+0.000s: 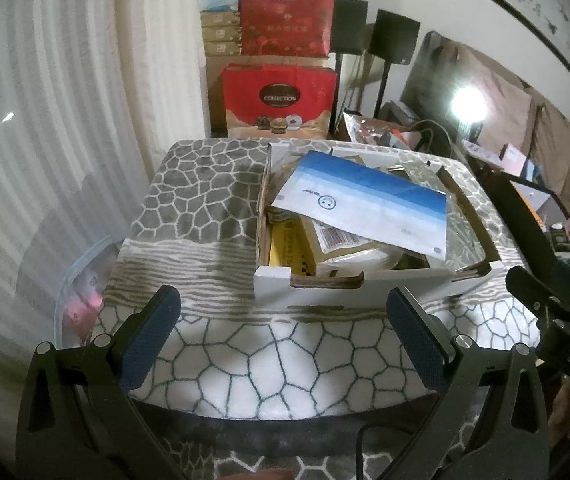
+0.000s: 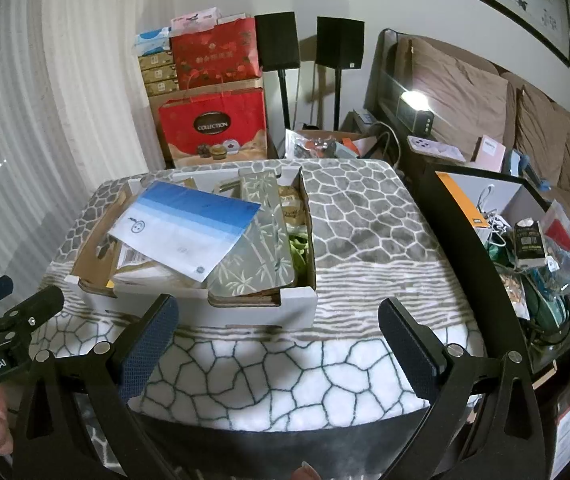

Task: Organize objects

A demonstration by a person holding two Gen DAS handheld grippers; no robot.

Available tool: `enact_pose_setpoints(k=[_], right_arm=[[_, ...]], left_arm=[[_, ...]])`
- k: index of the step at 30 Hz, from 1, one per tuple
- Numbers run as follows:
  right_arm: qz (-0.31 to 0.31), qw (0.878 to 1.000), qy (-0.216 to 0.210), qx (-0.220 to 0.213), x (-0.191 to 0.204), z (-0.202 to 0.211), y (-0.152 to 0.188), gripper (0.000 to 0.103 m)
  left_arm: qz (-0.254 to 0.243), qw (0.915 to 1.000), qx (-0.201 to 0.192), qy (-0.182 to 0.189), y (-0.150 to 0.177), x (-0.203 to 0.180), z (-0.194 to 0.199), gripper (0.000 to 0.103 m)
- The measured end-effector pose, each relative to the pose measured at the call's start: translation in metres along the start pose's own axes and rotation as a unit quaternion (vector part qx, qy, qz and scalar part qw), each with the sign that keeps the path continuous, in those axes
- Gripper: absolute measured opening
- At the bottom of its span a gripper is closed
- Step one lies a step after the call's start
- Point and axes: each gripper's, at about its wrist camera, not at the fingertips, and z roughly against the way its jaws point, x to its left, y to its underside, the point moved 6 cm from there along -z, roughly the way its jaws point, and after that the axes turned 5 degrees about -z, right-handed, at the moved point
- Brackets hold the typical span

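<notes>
Above the patterned table [image 1: 205, 208], near edge: left gripper [image 1: 285, 320] and right gripper [image 2: 279, 328] — both spread wide, holding nothing, touching nothing — short of the full cardboard box [image 2: 269, 312].

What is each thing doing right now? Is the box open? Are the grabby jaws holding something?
Cardboard box: open on top, full.
Blue and white packet: lying tilted on top of the pile.
Bamboo-pattern box: lying in the box, closed.
Left gripper: jaws wide open, empty.
Right gripper: jaws wide open, empty.
</notes>
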Motion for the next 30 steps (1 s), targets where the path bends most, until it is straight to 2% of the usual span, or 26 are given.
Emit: enact_pose_setpoints(k=[11, 30], right_arm=[[-0.002, 1.0, -0.001, 0.002, 0.0005, 0.0016, 0.0001, 0.101], [-0.003, 1.0, -0.001, 0.001, 0.003, 0.0034, 0.0006, 0.101]], left_arm=[[0.016, 0.9998, -0.001, 0.01, 0.0013, 0.0035, -0.0001, 0.103], [0.012, 0.9999, 0.0, 0.01, 0.0012, 0.0033, -0.0006, 0.103]])
